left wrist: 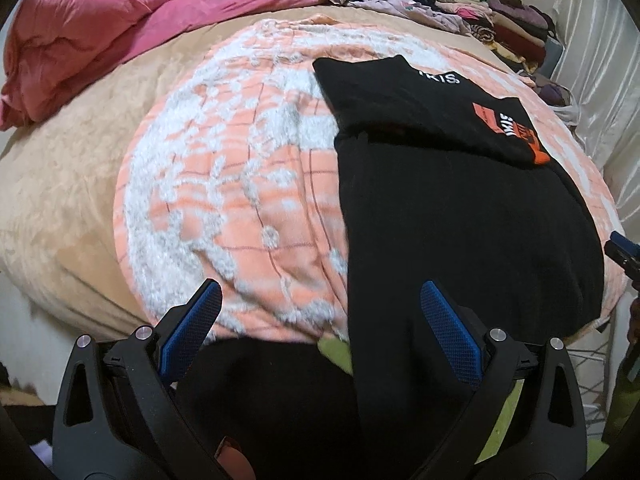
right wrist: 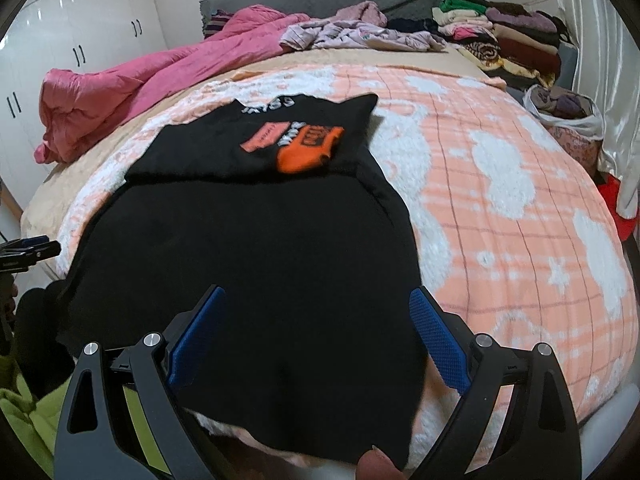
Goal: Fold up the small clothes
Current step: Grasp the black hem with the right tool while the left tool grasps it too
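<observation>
Left gripper (left wrist: 320, 320) spread wide, empty, hovering at the near left corner of the black T-shirt with orange print (left wrist: 460, 220). Shirt lying lengthwise away from the near bed edge, far part already folded back, hem overhanging. Right gripper (right wrist: 316, 320) likewise splayed, empty, above the hem's near right corner. Underneath: fuzzy peach-and-white checked blanket (right wrist: 500, 208). Beyond, crumpled pink quilt (left wrist: 100, 40) left, stacked clothes (right wrist: 500, 36) right.

Left gripper (left wrist: 320, 304), low in the frame centre: fingers spread wide, blue pads (left wrist: 450, 332) facing inward, nothing between. Right gripper (right wrist: 316, 312), also low centre: fingers equally wide apart, holding nothing. Fingertip of a hand (right wrist: 378, 466) at bottom edge.
</observation>
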Action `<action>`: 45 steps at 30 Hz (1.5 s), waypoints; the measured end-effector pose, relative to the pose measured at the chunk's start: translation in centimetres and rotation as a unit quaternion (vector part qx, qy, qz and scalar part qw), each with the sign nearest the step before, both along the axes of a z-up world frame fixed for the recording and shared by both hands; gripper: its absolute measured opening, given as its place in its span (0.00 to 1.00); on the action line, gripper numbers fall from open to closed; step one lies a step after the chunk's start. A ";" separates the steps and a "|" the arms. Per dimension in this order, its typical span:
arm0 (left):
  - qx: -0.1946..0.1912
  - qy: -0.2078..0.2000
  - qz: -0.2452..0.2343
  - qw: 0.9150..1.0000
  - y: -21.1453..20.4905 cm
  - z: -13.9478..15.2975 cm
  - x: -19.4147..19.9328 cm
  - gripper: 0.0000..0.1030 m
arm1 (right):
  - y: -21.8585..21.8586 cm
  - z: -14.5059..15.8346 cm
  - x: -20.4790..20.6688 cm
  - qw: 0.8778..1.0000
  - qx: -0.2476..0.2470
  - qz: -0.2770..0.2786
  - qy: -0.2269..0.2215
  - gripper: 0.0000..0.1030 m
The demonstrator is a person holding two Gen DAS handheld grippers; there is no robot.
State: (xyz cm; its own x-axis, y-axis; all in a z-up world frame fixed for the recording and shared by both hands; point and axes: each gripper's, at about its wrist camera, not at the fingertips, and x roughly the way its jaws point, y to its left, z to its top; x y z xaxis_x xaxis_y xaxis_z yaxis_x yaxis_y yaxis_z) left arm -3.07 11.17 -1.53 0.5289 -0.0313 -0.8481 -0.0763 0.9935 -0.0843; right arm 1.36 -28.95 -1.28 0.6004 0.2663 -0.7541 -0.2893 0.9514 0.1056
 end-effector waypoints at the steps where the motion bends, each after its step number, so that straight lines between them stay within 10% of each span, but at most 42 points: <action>1: 0.000 0.001 -0.002 1.000 -0.1 -0.1 -0.2 0.90 | -0.3 -0.3 -0.1 1.000 0.000 -0.002 0.004 0.89; 16: -0.046 0.053 -0.041 0.997 -1.6 -3.0 -0.6 0.76 | -4.1 -3.4 -2.2 0.997 0.001 -0.012 0.070 0.88; 23: -0.061 0.082 -0.049 0.994 -2.1 -4.7 -0.4 0.74 | -4.8 -5.4 -2.8 0.994 0.024 -0.002 0.103 0.64; 30: -0.063 0.088 -0.049 0.993 -2.0 -4.9 -0.4 0.74 | -4.9 -4.6 -3.2 0.993 0.054 0.024 0.102 0.09; 36: -0.069 0.091 -0.053 0.992 -2.1 -5.2 -0.3 0.73 | -5.5 -1.2 -3.1 0.989 0.126 0.038 0.064 0.07; 45: -0.066 0.086 -0.055 0.993 -2.0 -4.5 -0.7 0.40 | -5.1 3.9 -1.3 0.986 0.158 0.043 -0.003 0.07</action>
State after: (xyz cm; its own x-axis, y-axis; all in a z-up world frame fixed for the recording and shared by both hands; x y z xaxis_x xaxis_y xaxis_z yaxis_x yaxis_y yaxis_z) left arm -3.76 9.18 -5.99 0.3634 -0.1972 -0.9105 0.0070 0.9779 -0.2091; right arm 0.01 -34.02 2.65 0.5698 0.5380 -0.6212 -0.3699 0.8429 0.3907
